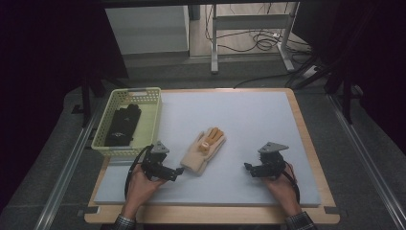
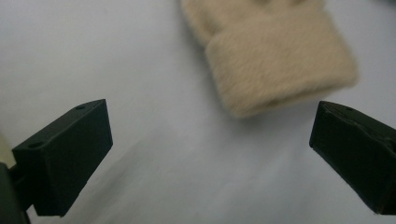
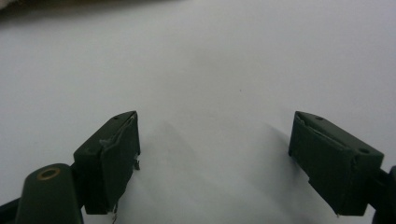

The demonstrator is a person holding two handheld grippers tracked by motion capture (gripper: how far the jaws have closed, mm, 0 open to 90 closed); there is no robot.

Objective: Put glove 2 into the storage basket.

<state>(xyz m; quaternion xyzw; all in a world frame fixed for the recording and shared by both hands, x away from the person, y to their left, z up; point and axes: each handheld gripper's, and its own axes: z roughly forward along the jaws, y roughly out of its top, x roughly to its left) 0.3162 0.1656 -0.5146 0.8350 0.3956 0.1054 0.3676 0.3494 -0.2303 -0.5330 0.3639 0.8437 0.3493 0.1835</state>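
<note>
The left gripper (image 1: pixel 178 171) hovered with jaws spread, empty, just short of the cuff of the glove (image 1: pixel 203 151), which lay flat mid-table, nearer the front edge. The right gripper (image 1: pixel 249 167), jaws also spread and empty, sat well apart toward the front right. A basket (image 1: pixel 153 115) holding dark gloves (image 1: pixel 122 125) stood at the table's (image 1: pixel 249 115) left edge.

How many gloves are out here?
2 that I can tell: a beige glove on the mat by the left gripper, and a black one in the basket. Another may lie hidden beneath it.
</note>
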